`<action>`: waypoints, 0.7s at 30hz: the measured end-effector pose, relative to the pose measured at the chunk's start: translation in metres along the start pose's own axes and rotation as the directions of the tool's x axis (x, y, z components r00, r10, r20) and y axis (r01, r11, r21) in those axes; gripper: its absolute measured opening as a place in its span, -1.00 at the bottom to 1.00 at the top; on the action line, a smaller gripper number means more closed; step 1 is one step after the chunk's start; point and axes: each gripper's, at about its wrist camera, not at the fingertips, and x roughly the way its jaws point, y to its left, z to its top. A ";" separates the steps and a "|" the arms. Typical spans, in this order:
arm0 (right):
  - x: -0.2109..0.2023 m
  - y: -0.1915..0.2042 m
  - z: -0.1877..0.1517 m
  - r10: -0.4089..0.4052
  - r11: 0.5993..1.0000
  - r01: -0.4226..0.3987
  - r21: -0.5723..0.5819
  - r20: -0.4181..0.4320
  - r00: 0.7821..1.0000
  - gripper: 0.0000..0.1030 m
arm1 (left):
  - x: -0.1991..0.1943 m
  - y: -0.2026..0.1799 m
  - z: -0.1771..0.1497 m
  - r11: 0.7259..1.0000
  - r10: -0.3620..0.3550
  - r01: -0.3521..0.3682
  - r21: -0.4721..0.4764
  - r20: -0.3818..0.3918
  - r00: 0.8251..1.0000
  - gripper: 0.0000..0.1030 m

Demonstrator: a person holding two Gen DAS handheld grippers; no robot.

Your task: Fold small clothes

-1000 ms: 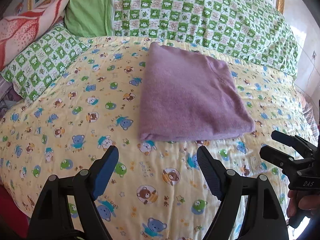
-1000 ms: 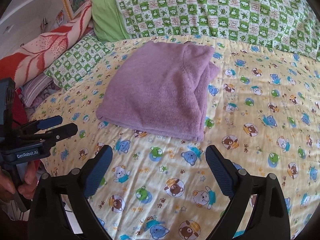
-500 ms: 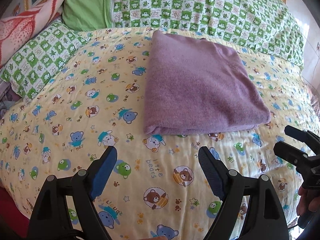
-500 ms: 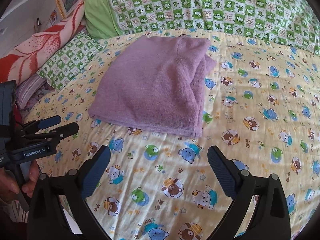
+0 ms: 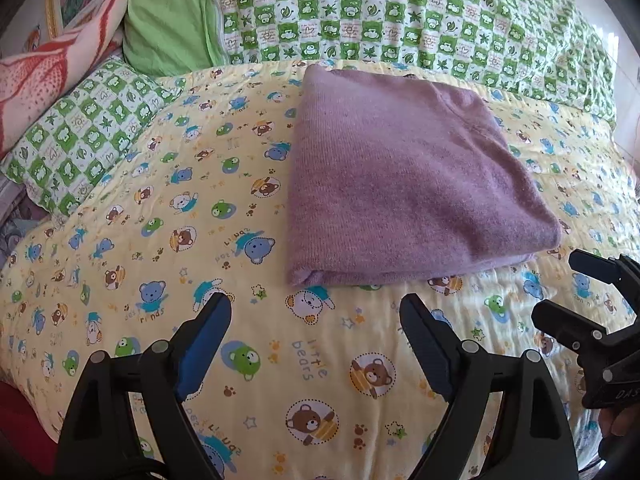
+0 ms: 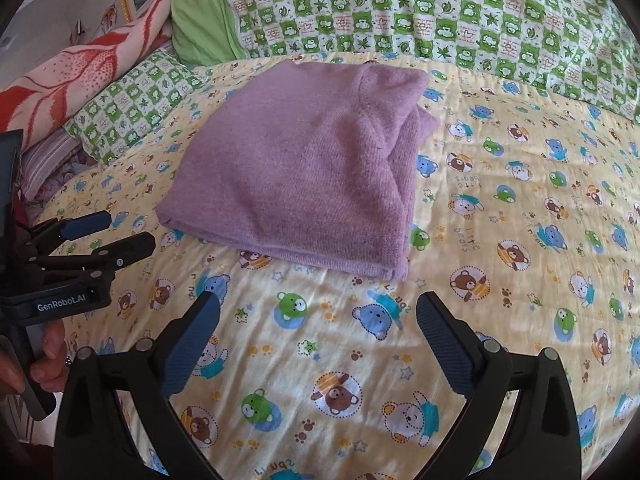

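Both claws hang over the bed (image 5: 120, 184), left claw (image 5: 316, 312) just opening wider, right claw (image 6: 318, 312) spread apart (nothing between either). Just ahead of them lies the folded purple sweater (image 5: 404, 184).

Both grippers are black plastic frames with round silver screws at the joints and ridged blue pads on the fingers (image 5: 202, 344). The left gripper (image 6: 102, 234) carries white "GenRobot.AI" lettering on its crossbar; the right gripper (image 5: 576, 292) shows "DAS".
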 end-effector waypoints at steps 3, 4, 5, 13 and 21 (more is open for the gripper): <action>0.002 0.006 0.003 -0.003 0.999 0.004 -0.032 0.005 1.000 0.91 | 0.002 0.000 0.002 1.000 0.003 -0.003 -0.004 0.001 1.000 0.69; 0.003 0.008 0.004 -0.004 0.999 0.004 -0.041 0.007 1.000 0.91 | 0.002 0.000 0.002 1.000 0.004 -0.004 -0.005 0.002 1.000 0.69; 0.003 0.009 0.005 -0.005 0.999 0.005 -0.048 0.010 1.000 0.91 | 0.002 0.000 0.003 1.000 0.005 -0.005 -0.006 0.004 1.000 0.69; 0.002 0.010 0.010 -0.002 0.998 0.004 -0.057 0.022 1.000 0.91 | -0.002 0.001 0.011 1.000 0.023 -0.022 -0.011 0.032 0.999 0.69; 0.001 0.005 0.015 0.003 1.000 -0.003 -0.021 0.034 0.999 0.91 | -0.004 -0.002 0.013 0.999 0.033 -0.033 -0.014 0.036 0.999 0.69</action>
